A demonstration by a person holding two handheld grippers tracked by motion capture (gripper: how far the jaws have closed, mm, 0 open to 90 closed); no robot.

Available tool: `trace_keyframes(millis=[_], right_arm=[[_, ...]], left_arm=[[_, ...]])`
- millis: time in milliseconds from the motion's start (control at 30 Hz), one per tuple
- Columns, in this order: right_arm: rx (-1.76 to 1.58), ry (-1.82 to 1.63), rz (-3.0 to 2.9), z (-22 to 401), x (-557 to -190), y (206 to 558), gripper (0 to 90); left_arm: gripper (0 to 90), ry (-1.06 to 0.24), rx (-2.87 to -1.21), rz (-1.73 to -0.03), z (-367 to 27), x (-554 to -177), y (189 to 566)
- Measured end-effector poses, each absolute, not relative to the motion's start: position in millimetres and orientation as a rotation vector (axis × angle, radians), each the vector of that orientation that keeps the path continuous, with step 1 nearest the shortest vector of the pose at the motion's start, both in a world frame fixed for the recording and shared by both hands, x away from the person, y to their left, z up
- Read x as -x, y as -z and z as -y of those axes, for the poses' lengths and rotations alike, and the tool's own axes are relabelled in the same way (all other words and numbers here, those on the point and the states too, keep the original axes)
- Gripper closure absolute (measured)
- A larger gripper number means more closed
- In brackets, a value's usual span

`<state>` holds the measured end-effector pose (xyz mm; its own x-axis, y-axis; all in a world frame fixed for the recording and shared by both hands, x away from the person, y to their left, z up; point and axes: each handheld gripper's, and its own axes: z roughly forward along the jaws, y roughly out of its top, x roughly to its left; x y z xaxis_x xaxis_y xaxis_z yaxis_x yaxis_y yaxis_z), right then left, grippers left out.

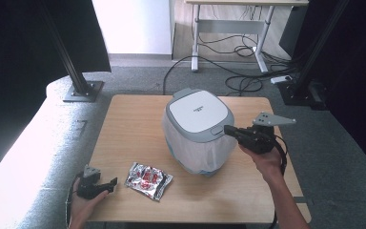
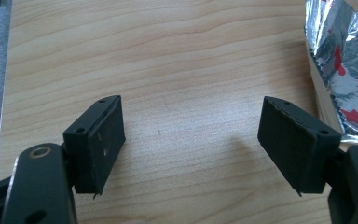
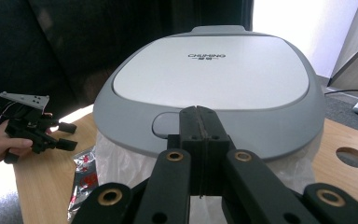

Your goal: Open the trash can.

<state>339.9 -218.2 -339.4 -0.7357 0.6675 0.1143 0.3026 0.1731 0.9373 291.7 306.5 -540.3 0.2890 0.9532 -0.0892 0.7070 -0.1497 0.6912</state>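
Reaching toward the centre of the high view, the right gripper (image 1: 228, 129) rests its jaws, pressed together on nothing, at the push button (image 3: 166, 125) on the lidded bin (image 1: 198, 130), whose grey lid (image 3: 214, 79) sits down over a white liner. At lower left, the left gripper (image 1: 110, 183) waits just beside a crinkled foil packet (image 1: 148, 180) on the wooden table (image 1: 128, 124), jaws spread wide and empty. Whether the tips actually touch the button is hard to judge. The step in hand appears to be opening the lid; next would come a firm press, then lifting the packet toward the bin.
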Motion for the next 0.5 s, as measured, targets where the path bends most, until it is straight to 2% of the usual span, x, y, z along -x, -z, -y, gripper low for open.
trace_keyframes(millis=[500], right_arm=[[-0.922, -1.586, -2.139, 202.9, -352.9, 342.1, 89.5]], left_arm=[[23.0, -0.49, -1.945, -1.479, -306.6, -292.3, 541.8]])
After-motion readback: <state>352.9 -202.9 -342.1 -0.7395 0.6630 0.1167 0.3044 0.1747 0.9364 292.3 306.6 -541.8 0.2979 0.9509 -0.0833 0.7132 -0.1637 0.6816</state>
